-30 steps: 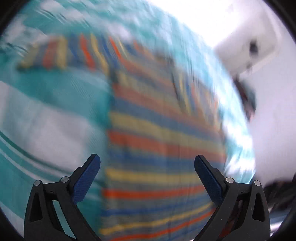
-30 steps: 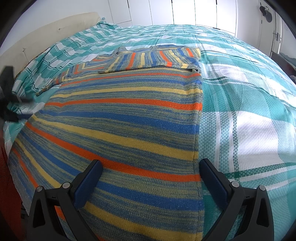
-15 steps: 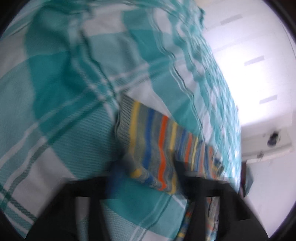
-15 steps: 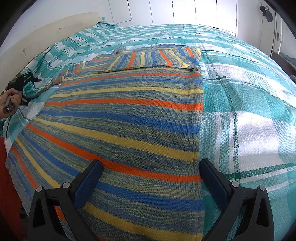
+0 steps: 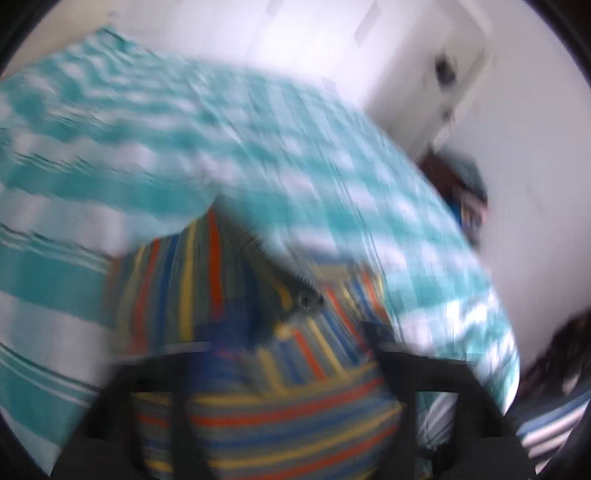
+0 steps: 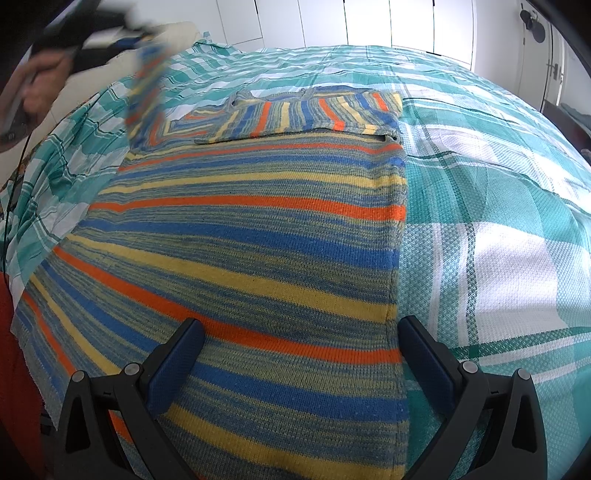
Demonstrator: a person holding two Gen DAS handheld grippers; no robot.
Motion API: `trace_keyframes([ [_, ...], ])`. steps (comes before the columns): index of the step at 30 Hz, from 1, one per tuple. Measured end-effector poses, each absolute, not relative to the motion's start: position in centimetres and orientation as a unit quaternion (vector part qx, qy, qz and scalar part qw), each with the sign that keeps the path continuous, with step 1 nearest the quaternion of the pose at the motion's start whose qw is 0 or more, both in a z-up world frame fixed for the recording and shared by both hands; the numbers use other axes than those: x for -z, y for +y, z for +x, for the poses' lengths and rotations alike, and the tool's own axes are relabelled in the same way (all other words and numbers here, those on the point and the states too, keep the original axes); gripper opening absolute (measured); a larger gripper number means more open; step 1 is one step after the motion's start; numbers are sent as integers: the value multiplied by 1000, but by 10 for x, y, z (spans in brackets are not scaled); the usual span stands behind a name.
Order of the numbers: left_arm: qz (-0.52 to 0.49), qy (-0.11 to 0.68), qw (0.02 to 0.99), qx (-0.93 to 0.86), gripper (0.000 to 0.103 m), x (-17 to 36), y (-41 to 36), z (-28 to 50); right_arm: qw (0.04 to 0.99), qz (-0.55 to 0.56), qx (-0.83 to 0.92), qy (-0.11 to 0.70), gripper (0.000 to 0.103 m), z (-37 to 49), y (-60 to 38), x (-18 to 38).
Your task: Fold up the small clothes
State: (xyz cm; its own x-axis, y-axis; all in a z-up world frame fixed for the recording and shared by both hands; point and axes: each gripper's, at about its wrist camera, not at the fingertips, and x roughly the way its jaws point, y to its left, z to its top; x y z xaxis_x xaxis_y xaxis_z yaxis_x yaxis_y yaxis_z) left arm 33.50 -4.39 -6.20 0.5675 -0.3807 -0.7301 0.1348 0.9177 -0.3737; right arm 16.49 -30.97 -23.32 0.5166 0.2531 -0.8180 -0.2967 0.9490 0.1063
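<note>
a striped sweater (image 6: 251, 236) in blue, yellow and orange lies flat on a bed covered by a teal-and-white checked bedspread (image 6: 491, 206), its body spread wide and one sleeve folded across its far end. the right gripper (image 6: 301, 360) hovers just above the sweater's near end, close to its right-hand edge, its blue-padded fingers (image 6: 177, 363) standing wide apart with nothing clasped between them; the knit lies flat beneath.

off the sweater's far left corner, the left gripper (image 6: 92, 40) appears in the right wrist view as a dark blur in a person's hand (image 6: 38, 86), raised above the bedspread. a length of striped sleeve (image 6: 146, 79) hangs from it, lifted clear of the bed and trailing down to the sweater's shoulder.

the left wrist view is heavily smeared. it shows folds of the sleeve (image 5: 266, 332) bunched close in front of the lens, the bedspread (image 5: 155, 147) beyond. the left gripper (image 5: 280, 373) has its jaws opening, with striped knit lying between the dark fingers; whether the pads press on it is lost in the blur.

past the sweater's far end stand white cupboard doors (image 6: 369, 22).
</note>
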Motion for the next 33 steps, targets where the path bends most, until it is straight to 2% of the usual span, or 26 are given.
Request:
trace_keyframes([
  [4, -160, 520, 820, 177, 77, 141, -85, 286, 870, -23, -158, 467, 103, 164, -309, 233],
  [7, -175, 540, 810, 147, 77, 173, -56, 221, 870, -22, -158, 467, 103, 163, -308, 233],
  [14, -187, 487, 851, 56, 82, 173, 34, 131, 869, -28, -154, 469, 103, 166, -305, 234],
  [19, -220, 464, 857, 31, 82, 159, 73, 169, 871, -31, -150, 466, 103, 166, -304, 234],
  [25, -160, 444, 881, 3, 82, 124, 88, 280, 872, -34, -149, 464, 103, 166, -304, 235],
  [29, -121, 492, 862, -26, 81, 157, 85, 330, 872, -34, -149, 464, 103, 166, -304, 235],
  [30, -97, 518, 849, -25, 78, 175, 81, 333, 872, -34, -149, 464, 103, 166, -304, 235],
  [31, -66, 549, 833, -23, 66, 194, 77, 333, 872, -34, -149, 465, 103, 166, -304, 235],
  [32, -29, 562, 827, -19, 66, 208, 72, 327, 872, -33, -149, 465, 103, 166, -304, 235],
  [33, -5, 542, 840, -16, 66, 207, 70, 316, 872, -33, -150, 465, 103, 166, -304, 235],
])
